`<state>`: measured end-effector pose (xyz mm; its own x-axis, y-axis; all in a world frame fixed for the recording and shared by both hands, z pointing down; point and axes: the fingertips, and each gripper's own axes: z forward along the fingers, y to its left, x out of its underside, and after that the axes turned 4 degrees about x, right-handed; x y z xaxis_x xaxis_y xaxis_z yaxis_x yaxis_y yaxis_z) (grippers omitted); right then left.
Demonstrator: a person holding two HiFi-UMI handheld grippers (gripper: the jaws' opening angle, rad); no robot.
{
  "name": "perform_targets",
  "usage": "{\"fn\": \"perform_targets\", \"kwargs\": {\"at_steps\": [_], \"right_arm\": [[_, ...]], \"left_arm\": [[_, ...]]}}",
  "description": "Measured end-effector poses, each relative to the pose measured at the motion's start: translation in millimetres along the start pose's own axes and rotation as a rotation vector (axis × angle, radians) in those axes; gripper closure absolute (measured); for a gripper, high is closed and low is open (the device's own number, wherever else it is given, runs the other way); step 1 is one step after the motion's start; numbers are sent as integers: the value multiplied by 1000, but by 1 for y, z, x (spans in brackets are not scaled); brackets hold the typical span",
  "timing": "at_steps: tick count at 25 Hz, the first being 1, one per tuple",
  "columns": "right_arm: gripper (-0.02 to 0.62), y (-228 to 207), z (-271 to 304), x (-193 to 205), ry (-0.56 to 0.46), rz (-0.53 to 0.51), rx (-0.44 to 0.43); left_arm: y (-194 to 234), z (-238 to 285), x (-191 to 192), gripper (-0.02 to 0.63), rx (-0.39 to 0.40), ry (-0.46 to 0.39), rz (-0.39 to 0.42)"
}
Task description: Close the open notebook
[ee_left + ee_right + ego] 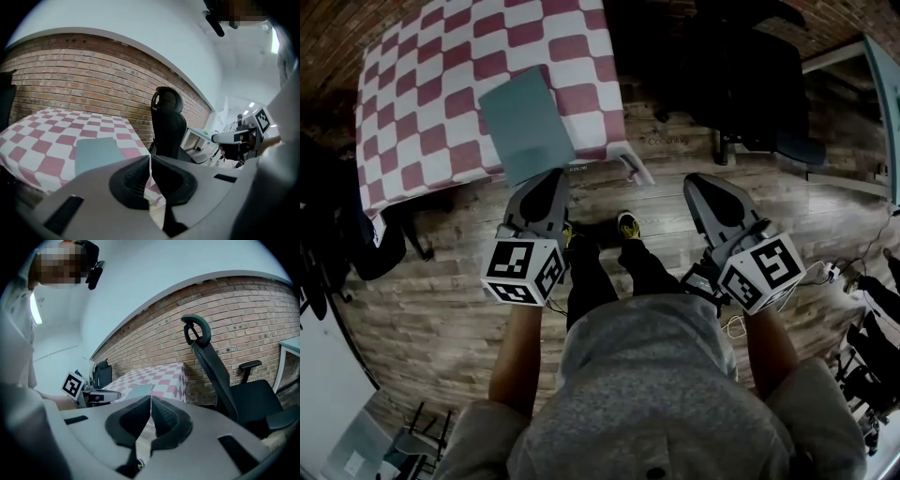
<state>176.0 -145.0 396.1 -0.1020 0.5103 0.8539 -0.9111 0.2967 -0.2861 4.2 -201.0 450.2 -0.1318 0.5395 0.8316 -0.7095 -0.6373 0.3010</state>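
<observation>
At tabletop [412, 94] front edge: teal notebook [525, 127], apparently shut already. Clenched, empty, well apart from it: left hand-held gripper [551, 180], right hand-held gripper [701, 184]. Risks sliding off if nudged.

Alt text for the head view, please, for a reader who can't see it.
A grey-blue notebook, apparently closed, lies at the near edge of a table with a red-and-white checked cloth. The person stands back from it on a wooden floor, holding the left gripper and right gripper, both shut and empty.
</observation>
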Motion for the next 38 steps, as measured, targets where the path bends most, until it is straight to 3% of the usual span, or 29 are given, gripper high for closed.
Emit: {"fn": "perform_targets", "kwargs": {"at_steps": [8,23,30,38], "right_arm": [[569,0,-21,-20,-37,-91,-24],[569,5,-57,-57,-159,-137,-59],[568,15,-66,-62,-188,-152,-96],[568,31,-70,-65,-205,-163,-139]], "left_arm": [[-26,-35,-21,584,-60,-48,10],[-82,-106,-71,584,-211,-223,54],[-99,-125,-71,584,-264,-260,72],[-111,-134,-71,584,-268,-279,75]]}}
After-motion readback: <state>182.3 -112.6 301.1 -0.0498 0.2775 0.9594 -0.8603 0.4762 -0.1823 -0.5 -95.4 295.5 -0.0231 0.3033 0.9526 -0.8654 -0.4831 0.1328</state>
